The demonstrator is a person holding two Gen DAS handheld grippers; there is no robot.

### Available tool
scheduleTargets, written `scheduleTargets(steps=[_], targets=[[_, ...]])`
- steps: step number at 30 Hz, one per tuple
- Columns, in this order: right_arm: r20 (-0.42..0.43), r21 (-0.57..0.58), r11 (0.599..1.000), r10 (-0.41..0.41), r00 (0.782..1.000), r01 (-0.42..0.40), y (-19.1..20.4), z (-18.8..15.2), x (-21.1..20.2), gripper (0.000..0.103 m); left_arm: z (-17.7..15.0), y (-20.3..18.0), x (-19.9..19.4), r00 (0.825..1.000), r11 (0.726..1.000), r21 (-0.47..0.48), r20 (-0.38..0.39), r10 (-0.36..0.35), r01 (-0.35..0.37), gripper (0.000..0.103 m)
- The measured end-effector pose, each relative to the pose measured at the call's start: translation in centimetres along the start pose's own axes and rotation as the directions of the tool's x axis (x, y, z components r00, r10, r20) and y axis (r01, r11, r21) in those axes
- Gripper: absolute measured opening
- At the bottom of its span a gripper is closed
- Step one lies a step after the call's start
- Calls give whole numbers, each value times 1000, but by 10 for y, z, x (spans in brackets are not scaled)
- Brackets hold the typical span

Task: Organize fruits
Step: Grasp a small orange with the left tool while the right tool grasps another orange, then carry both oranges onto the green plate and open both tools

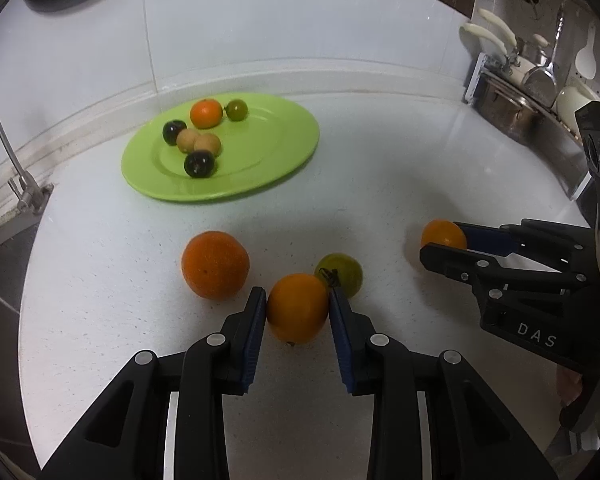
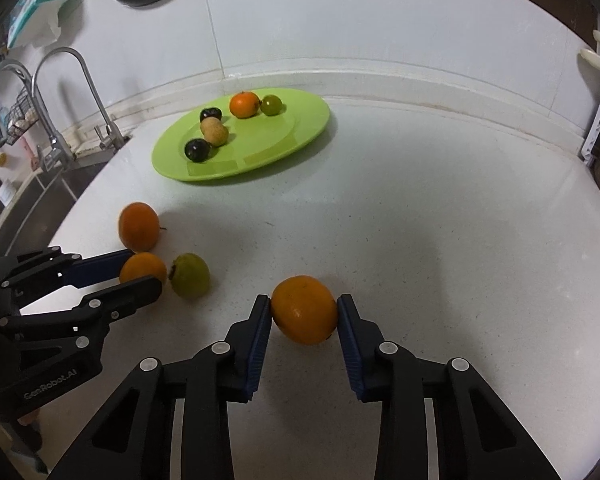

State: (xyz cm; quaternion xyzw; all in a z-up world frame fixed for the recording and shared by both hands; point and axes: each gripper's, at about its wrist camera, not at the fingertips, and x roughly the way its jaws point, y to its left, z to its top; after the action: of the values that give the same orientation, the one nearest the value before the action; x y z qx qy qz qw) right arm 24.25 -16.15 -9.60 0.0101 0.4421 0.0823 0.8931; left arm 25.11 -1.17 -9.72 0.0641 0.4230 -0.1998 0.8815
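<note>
white speckled tabletop (image 2: pixel 440 240) beside a sink, tiled wall behind. a green plate (image 1: pixel 284 148) near the wall already carries six small fruits: one orange, one green, two dark, two tan, which suggests it is the collecting place. four fruits remain loose on the tabletop.

left tool (image 1: pixel 298 308): pads pressed on both sides of an orange fruit (image 1: pixel 297 307), grasping it where it sits; whether it has left the surface cannot be told. a green fruit (image 1: pixel 340 274) lies touching or just behind it, and a larger orange (image 1: pixel 215 265) lies just to its left, so a straight lift looks safest to avoid nudging either.

right tool (image 2: pixel 304 310): pads closed against another orange fruit (image 2: pixel 304 309), well apart from the other three.

both tools point toward the plate, probably so each fruit can be carried forward and set down among those already gathered.
</note>
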Motion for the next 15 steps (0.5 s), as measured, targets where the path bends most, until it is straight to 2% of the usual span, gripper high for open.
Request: scheduleTargets(steps=[8, 15], targets=[[65, -15, 1000, 28, 997, -27, 13, 8, -27, 35, 6, 1, -30, 998, 1000, 1, 70, 0, 0, 32], [143, -36, 998, 51, 988, -47, 26, 20, -54, 35, 15, 5, -58, 989, 1000, 3, 149, 17, -18, 32]])
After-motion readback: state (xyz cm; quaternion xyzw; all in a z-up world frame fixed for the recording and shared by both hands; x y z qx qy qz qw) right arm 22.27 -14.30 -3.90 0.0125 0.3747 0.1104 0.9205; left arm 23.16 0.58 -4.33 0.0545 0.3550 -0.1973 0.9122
